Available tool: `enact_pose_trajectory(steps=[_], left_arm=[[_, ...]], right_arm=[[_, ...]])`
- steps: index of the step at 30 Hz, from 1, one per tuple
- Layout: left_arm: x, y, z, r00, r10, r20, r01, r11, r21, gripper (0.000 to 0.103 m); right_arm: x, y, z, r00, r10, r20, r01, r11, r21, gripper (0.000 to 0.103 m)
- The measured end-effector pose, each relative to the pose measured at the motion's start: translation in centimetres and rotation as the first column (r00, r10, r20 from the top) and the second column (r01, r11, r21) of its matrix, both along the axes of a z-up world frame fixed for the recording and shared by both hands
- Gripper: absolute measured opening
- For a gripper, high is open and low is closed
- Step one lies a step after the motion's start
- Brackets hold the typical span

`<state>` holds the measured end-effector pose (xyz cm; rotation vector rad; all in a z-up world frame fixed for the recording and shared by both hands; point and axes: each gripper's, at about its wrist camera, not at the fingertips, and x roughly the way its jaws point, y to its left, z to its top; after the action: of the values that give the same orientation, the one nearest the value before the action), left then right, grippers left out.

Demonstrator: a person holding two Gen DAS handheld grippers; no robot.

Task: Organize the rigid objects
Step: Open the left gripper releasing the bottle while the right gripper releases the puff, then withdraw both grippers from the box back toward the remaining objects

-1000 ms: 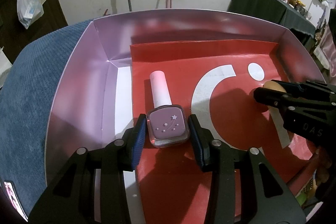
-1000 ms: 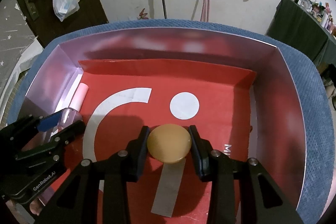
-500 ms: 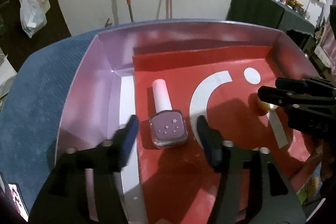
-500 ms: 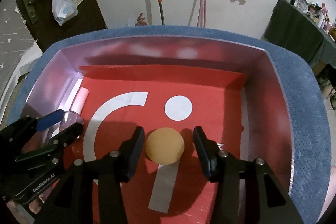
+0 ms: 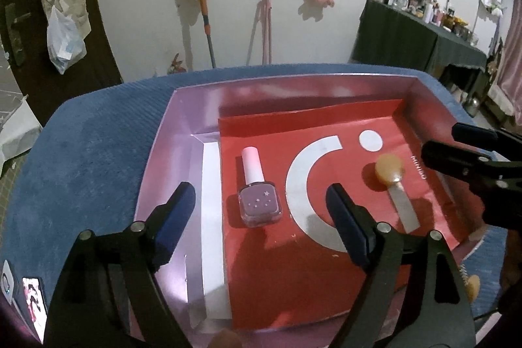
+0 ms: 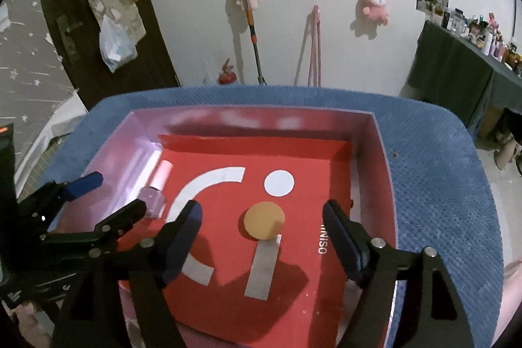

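A purple nail polish bottle (image 5: 259,201) with a pale pink cap lies flat on the red floor of a shallow pink-walled box (image 5: 169,152). My left gripper (image 5: 261,194) hovers just above and behind it, jaws opening, pads clear of the bottle. A round tan disc (image 6: 264,220) lies further right on the same red floor, also seen in the left wrist view as the disc (image 5: 389,168). My right gripper (image 6: 262,217) stands above the disc with jaws opening and nothing pressed between them. The bottle (image 6: 153,201) shows at the left of the right wrist view beside the left gripper's fingers (image 6: 127,214).
The box (image 6: 381,172) rests on a blue ribbed cushion (image 6: 434,185). A dark door (image 5: 29,31) is at far left, a dark-draped table (image 5: 421,41) with small items at far right. A mop handle (image 5: 204,8) and plush toys hang on the white wall.
Both grippers let go: the left released the nail polish bottle, the right released the tan disc. Both jaws spread wide and both grippers pulled up and back from the box floor.
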<state>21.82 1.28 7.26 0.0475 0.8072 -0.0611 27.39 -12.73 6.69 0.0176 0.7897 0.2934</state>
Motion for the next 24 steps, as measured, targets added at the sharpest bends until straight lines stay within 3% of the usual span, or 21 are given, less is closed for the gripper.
enact_pose_trajectory(steps=[3, 6, 12, 17, 24], left_arm=[[-1.2, -0.1, 0.9, 1.0, -0.005, 0.028, 0.005, 1.0, 0.003, 0.085], [-2.5, -0.3, 1.8, 0.997, -0.007, 0.071, 0.006, 1.0, 0.012, 0.095], [-5.0, -0.8, 3.0, 0.99, 0.007, 0.143, -0.015, 0.998, 0.06, 0.097], [-6.8, -1.3, 3.2, 0.983, 0.011, 0.182, -0.03, 0.995, 0.097, 0.097], [-9.3, -1.6, 3.5, 0.975, 0.01, 0.223, -0.023, 0.998, 0.056, 0.103]], right_arm=[[-1.2, -0.5, 0.7, 1.0, 0.001, 0.029, -0.002, 1.0, 0.03, 0.088], [-2.2, -0.8, 1.0, 0.999, 0.002, 0.052, -0.005, 0.999, 0.044, 0.094], [-4.9, -0.6, 1.6, 0.993, 0.037, 0.111, -0.043, 0.997, 0.056, 0.102], [-7.7, -0.4, 2.3, 0.982, 0.067, 0.176, -0.081, 0.994, 0.074, 0.103], [-10.9, -0.5, 2.4, 0.968, 0.058, 0.242, -0.085, 0.991, 0.103, 0.103]])
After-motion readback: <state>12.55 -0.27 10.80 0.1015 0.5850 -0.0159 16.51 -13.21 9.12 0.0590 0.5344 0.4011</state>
